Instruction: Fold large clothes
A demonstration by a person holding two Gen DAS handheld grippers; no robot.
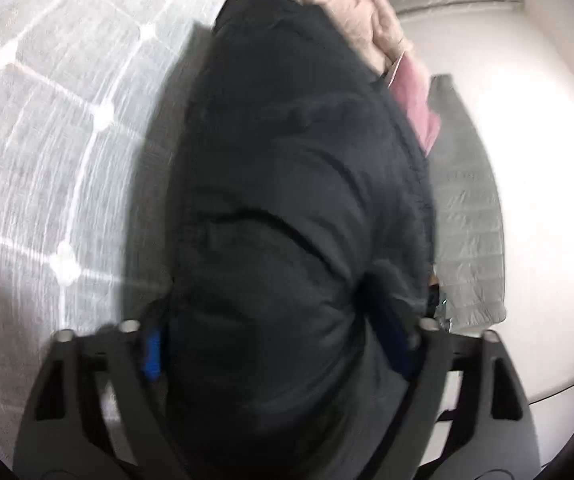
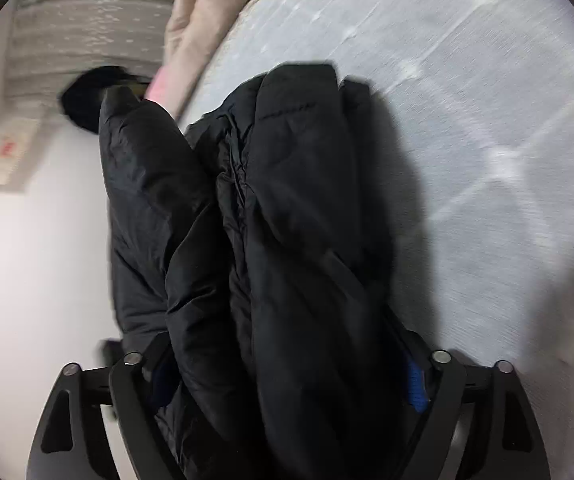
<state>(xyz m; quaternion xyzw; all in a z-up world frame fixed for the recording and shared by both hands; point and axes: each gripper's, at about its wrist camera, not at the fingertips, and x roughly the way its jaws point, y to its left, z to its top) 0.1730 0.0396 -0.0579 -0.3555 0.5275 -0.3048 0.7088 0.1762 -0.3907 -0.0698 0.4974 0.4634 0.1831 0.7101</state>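
A big black puffy jacket (image 1: pixel 295 184) fills the middle of the left wrist view and hangs over a grey quilted mattress (image 1: pixel 47 140). My left gripper (image 1: pixel 275 344) is shut on a thick bunch of its fabric, with the blue pads (image 1: pixel 151 354) pressed against it. In the right wrist view the same black jacket (image 2: pixel 287 220) hangs in folds, one sleeve to the left. My right gripper (image 2: pixel 291 376) is shut on another bunch of it; a blue pad (image 2: pixel 415 386) shows at the right finger.
A pale pink padded garment (image 1: pixel 359 4) lies at the mattress's far edge, also in the right wrist view (image 2: pixel 203 12). A grey quilted garment (image 1: pixel 467 216) hangs at the right. White floor (image 2: pixel 39 260) lies beside the mattress (image 2: pixel 487 120). Both views are motion-blurred.
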